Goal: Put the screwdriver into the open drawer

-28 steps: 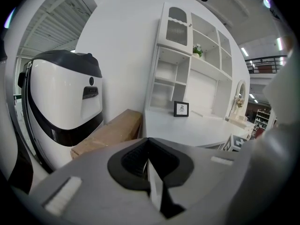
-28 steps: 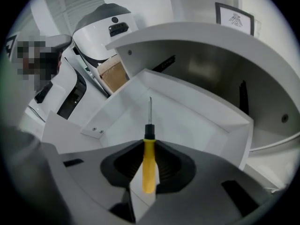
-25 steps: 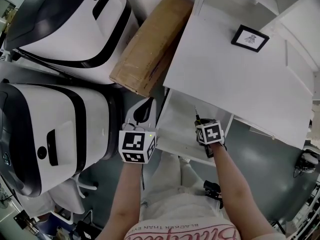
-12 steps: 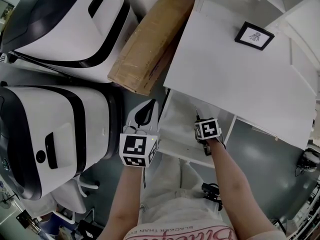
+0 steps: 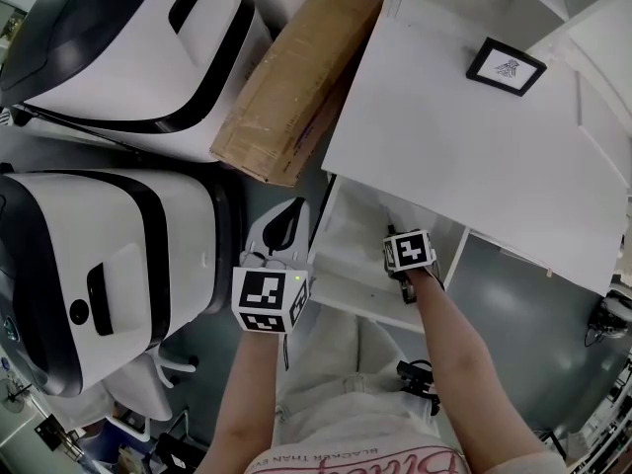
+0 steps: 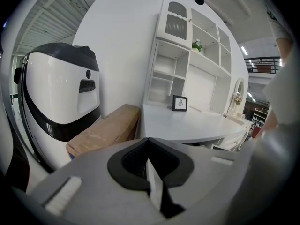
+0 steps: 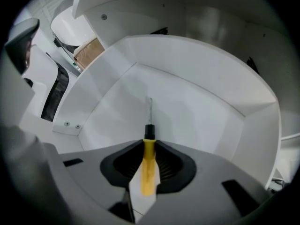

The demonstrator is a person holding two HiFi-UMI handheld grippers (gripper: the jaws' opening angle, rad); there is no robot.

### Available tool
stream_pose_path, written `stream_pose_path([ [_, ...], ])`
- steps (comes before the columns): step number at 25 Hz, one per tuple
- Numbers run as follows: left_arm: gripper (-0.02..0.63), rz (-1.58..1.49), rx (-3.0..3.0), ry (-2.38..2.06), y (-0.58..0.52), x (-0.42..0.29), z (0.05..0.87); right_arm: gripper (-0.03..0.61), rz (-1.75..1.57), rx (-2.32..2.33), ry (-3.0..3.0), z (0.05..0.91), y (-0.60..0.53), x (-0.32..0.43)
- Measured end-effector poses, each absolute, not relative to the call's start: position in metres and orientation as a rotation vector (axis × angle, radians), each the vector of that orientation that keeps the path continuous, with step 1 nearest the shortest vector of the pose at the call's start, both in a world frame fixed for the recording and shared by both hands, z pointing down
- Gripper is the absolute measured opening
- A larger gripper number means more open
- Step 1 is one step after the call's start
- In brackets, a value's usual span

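Your right gripper [image 7: 149,146] has sunk deeper into the open drawer [image 7: 201,111]. Its fingers pinch the screwdriver [image 7: 148,168] by the yellow handle, tip aimed at the drawer floor. You look close enough to let go. Your left gripper [image 6: 149,161] hangs outside the drawer, fingers pressed together, empty.

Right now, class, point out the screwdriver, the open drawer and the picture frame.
screwdriver [image 7: 147,167]: right gripper view, yellow handle.
open drawer [image 7: 190,114]: right gripper view, bare inner floor.
picture frame [image 5: 506,66]: head view, its centre.
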State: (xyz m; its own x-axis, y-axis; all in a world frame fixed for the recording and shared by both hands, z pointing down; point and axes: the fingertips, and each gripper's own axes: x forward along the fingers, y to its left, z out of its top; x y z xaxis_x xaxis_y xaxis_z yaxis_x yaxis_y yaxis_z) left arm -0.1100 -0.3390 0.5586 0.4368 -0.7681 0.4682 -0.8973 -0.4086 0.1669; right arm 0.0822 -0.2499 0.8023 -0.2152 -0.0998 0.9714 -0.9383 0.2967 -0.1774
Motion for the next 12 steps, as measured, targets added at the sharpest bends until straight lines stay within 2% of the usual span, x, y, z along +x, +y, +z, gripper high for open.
stream_pose_path([
  [5,0.009,0.45,2.299,-1.418,-0.3386,-0.1105,0.5578,0.091,1.06,0.981,-1.564,0.8026,-0.2498,0.0815],
  [12,0.009,0.442,2.298,-1.423,-0.3372,-0.1115,0.5553,0.161,1.075,0.989,-1.569,0.7972,-0.249,0.0824],
])
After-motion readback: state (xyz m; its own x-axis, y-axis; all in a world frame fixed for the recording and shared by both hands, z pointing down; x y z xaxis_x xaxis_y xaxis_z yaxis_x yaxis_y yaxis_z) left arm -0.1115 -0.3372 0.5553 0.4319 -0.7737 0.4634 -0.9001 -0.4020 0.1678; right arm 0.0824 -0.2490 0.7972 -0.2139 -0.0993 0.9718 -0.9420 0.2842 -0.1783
